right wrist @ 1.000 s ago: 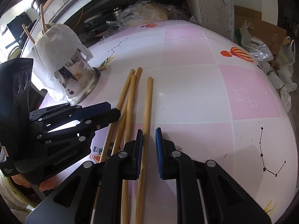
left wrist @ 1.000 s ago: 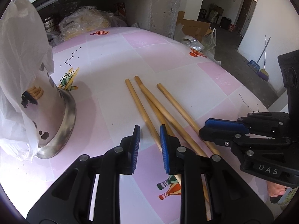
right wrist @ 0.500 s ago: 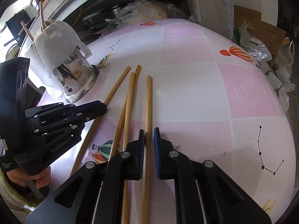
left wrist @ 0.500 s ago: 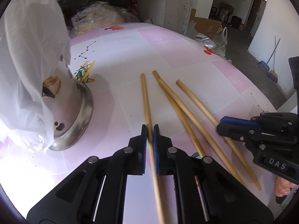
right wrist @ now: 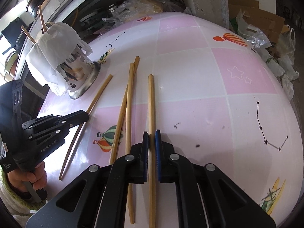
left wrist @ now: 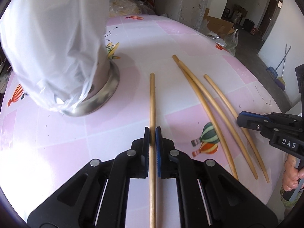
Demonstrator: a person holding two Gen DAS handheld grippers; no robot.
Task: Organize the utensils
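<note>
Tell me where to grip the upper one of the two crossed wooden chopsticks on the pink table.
Grip the upper crossed wooden chopstick at mid-shaft, descending from above with claw pads either side. It lies flat, thin and round, so only its sides offer purchase; mid-shaft probably keeps it balanced.

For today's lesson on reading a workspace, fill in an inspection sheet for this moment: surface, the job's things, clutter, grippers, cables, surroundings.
Surface: pink and white tablecloth with balloon and star prints, a few dark specks.
Job's things: four wooden chopsticks; two loose chopsticks lie crossed between the held ones; metal utensil holder upright, draped in a white plastic bag, sticks already inside.
Clutter: nothing seen on the table besides these.
Grippers: left gripper fingers shut on the left chopstick; right gripper fingers shut on the right chopstick.
Cables: nothing seen.
Surroundings: plastic bags, cardboard, concrete pillar, broom.
</note>
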